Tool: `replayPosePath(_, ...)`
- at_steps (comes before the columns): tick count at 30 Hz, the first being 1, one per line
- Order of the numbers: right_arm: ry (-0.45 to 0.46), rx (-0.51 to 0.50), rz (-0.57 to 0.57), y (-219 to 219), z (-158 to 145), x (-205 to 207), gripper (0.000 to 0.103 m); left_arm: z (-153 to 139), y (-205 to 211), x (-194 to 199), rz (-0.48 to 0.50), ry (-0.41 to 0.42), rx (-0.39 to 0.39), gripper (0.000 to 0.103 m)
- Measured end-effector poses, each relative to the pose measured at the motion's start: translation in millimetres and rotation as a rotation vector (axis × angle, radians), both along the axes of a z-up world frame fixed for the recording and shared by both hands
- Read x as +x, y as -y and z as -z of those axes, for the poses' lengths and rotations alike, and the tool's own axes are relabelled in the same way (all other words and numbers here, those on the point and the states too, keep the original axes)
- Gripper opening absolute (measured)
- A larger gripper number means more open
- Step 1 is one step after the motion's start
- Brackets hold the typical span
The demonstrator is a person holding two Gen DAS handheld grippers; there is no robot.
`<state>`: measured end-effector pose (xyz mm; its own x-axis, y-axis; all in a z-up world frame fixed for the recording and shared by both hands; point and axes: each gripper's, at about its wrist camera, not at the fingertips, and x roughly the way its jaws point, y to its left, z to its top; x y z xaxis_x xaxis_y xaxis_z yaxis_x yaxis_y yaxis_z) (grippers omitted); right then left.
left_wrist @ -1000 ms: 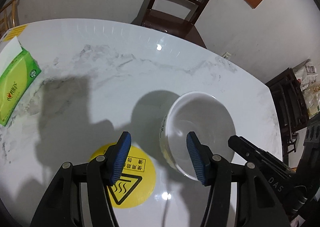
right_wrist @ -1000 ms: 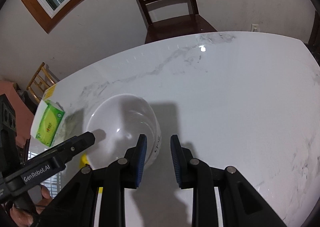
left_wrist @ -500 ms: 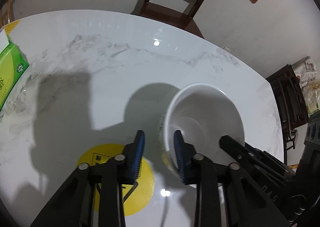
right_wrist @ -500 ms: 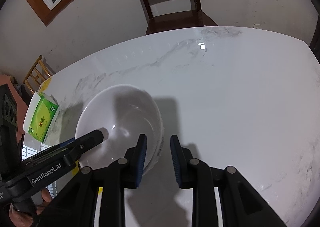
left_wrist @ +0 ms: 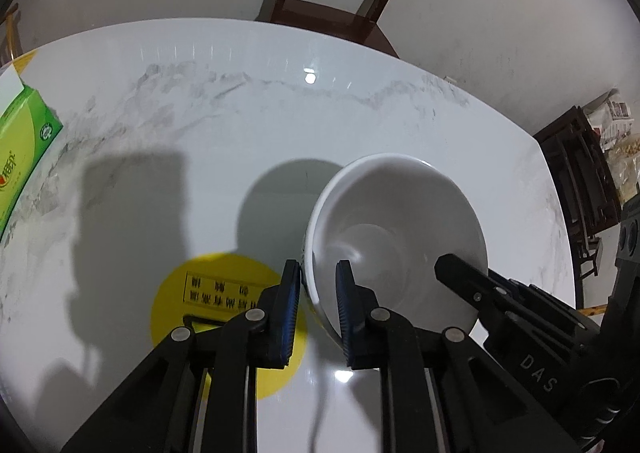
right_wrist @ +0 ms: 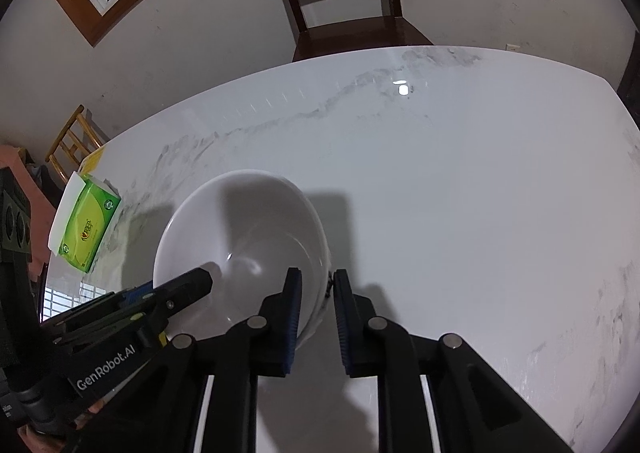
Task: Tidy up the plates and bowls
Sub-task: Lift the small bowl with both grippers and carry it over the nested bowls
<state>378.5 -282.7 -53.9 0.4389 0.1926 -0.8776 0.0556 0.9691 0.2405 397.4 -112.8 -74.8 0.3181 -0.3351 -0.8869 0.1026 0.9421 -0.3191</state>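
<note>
Two grippers are clamping opposite walls of one white bowl [left_wrist: 396, 237]: the left gripper [left_wrist: 318, 303] and the right gripper [right_wrist: 317, 303] have each just been closing, a pad inside the rim and a pad outside. The bowl is sitting just above the marble desk [right_wrist: 460, 193], beside the yellow sticker [left_wrist: 216, 293]. Glazed porcelain is looking slippery, so uneven pulling risks tilting it, twisting it free, or knocking it against the desk.
</note>
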Motion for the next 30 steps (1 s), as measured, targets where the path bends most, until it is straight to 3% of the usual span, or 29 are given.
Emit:
replayPosePath(16,0.04,-0.014,-0.033,-10.3,-42.1,-48.8,0.015,-36.4,-7.6,-42.4,0.013,0.024,0.023,0.014)
replayPosePath(30,0.096,-0.046,-0.068,-28.9,-91.5,-116.7,0.015,-75.9,-19.4,-113.5,0.002,0.061,0.052,0.014)
